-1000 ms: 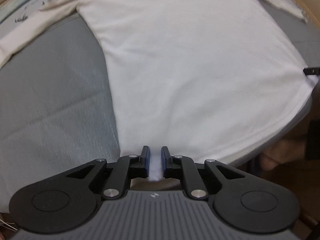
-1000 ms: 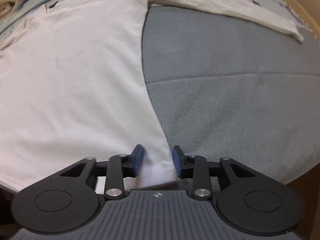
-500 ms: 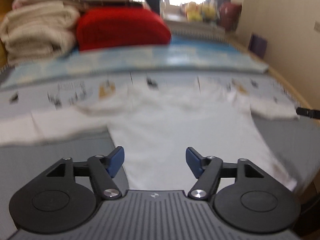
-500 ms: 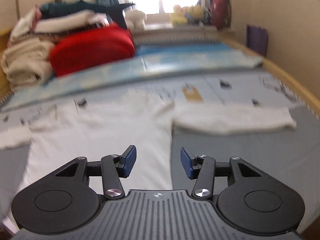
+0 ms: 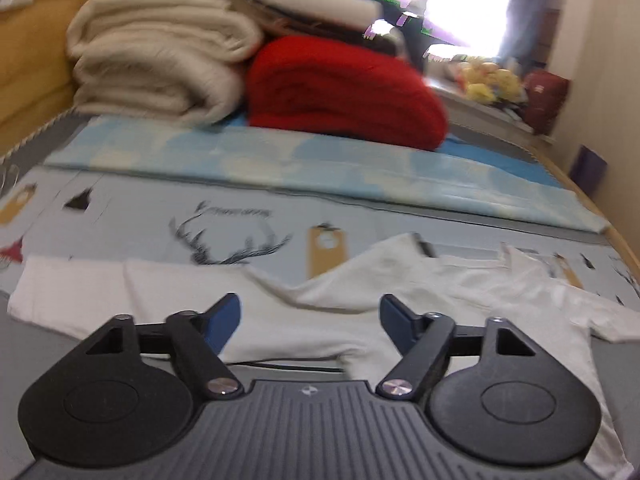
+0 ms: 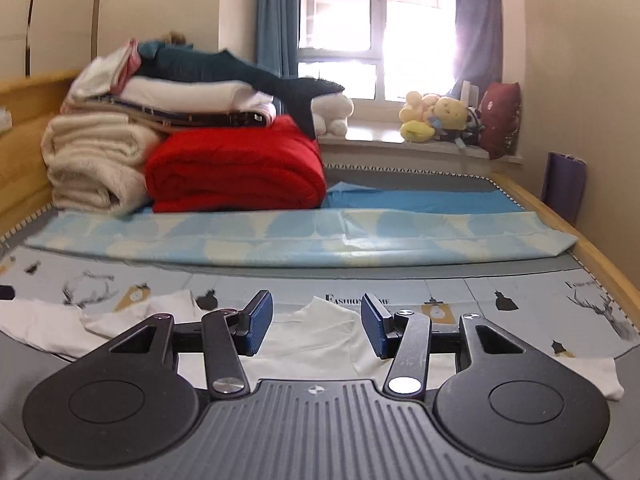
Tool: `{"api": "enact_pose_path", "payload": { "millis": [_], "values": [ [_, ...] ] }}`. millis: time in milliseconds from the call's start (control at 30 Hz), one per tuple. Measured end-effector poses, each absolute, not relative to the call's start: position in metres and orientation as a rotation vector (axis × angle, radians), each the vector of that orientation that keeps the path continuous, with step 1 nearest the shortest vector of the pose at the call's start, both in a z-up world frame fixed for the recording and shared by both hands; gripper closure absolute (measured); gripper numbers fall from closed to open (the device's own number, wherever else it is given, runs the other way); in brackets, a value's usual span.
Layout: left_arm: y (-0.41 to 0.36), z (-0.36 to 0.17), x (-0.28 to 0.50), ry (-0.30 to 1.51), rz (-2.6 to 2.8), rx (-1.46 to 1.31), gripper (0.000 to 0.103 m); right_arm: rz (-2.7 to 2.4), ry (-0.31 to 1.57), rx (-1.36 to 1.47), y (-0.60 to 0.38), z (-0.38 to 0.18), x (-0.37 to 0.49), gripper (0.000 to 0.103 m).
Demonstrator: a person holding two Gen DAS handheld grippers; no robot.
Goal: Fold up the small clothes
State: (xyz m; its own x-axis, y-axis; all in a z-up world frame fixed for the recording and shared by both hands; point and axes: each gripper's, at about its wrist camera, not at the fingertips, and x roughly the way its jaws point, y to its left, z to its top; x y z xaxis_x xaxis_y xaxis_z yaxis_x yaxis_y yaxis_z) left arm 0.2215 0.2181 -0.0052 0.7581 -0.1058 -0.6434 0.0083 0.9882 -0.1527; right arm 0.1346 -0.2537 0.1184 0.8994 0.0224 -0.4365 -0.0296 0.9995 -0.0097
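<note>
A white long-sleeved shirt [image 5: 320, 320] lies spread on the bed, its left sleeve [image 5: 80, 288] stretched out to the left. My left gripper [image 5: 310, 312] is open and empty, just above the shirt near the left shoulder. In the right wrist view the shirt [image 6: 312, 340] lies under my right gripper [image 6: 316, 318], which is open and empty, over the collar area. The right sleeve end [image 6: 596, 376] shows at the lower right.
A printed grey sheet [image 6: 500, 292] covers the bed, with a folded light blue cloth [image 6: 320, 236] behind it. A red blanket [image 6: 236, 168], cream blankets [image 6: 92, 160] and stacked clothes stand at the back left. A wooden bed frame [image 6: 568, 224] runs along the right.
Both grippers let go of the shirt's bottom hem, opened, and moved up the shirt towards the shoulders and collar. The views tilted up from the shirt body to the room.
</note>
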Motion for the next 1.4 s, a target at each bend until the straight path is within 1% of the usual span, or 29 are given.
{"api": "enact_pose_path", "payload": {
  "millis": [67, 100, 133, 200, 267, 433, 567, 600, 667, 700, 733, 800, 967, 1133, 1167, 1200, 1233, 1300, 1400],
  "values": [
    [0.242, -0.018, 0.232, 0.735, -0.039, -0.175, 0.036, 0.023, 0.464, -0.005, -0.249, 0.107, 0.150, 0.050],
    [0.256, -0.025, 0.237, 0.752, -0.032, -0.202, 0.049, 0.021, 0.473, 0.016, -0.248, 0.100, 0.154, 0.050],
    [0.271, -0.031, 0.241, 0.773, -0.025, -0.242, 0.058, 0.022, 0.490, 0.046, -0.248, 0.092, 0.158, 0.050],
    [0.298, -0.041, 0.243, 0.785, -0.004, -0.283, 0.065, 0.005, 0.557, 0.097, -0.247, 0.077, 0.167, 0.050],
    [0.328, -0.054, 0.244, 0.789, 0.044, -0.319, 0.066, 0.017, 0.591, 0.127, -0.243, 0.072, 0.175, 0.050],
    [0.397, -0.076, 0.245, 0.780, 0.205, -0.480, 0.066, 0.070, 0.581, 0.047, -0.224, 0.068, 0.191, 0.050],
    [0.442, -0.088, 0.241, 0.729, 0.310, -0.654, 0.065, 0.088, 0.596, 0.046, -0.216, 0.065, 0.201, 0.051],
    [0.452, -0.090, 0.241, 0.724, 0.328, -0.702, 0.064, 0.090, 0.602, 0.049, -0.216, 0.064, 0.203, 0.051],
    [0.471, -0.095, 0.240, 0.712, 0.361, -0.784, 0.056, 0.102, 0.614, 0.058, -0.214, 0.062, 0.207, 0.052],
    [0.479, -0.097, 0.237, 0.698, 0.383, -0.824, 0.048, 0.110, 0.621, 0.056, -0.213, 0.060, 0.208, 0.054],
    [0.485, -0.101, 0.234, 0.684, 0.403, -0.863, 0.046, 0.114, 0.628, 0.051, -0.212, 0.059, 0.210, 0.055],
    [0.495, -0.107, 0.229, 0.674, 0.442, -0.924, 0.046, 0.118, 0.634, 0.048, -0.211, 0.056, 0.212, 0.055],
    [0.514, -0.125, 0.223, 0.665, 0.491, -0.969, 0.046, 0.133, 0.650, 0.053, -0.213, 0.051, 0.216, 0.055],
    [0.515, -0.136, 0.232, 0.668, 0.489, -0.916, 0.049, 0.146, 0.669, 0.040, -0.214, 0.046, 0.218, 0.055],
    [0.513, -0.136, 0.236, 0.673, 0.497, -0.898, 0.051, 0.148, 0.673, 0.037, -0.214, 0.045, 0.219, 0.055],
    [0.511, -0.135, 0.239, 0.684, 0.509, -0.874, 0.070, 0.149, 0.675, 0.034, -0.214, 0.045, 0.219, 0.055],
    [0.508, -0.133, 0.242, 0.708, 0.518, -0.848, 0.100, 0.151, 0.678, 0.033, -0.214, 0.045, 0.220, 0.055],
    [0.499, -0.126, 0.246, 0.704, 0.532, -0.801, 0.100, 0.155, 0.678, 0.036, -0.214, 0.045, 0.220, 0.055],
    [0.471, -0.097, 0.255, 0.671, 0.517, -0.684, 0.100, 0.152, 0.673, 0.037, -0.216, 0.048, 0.221, 0.055]
  ]
}}
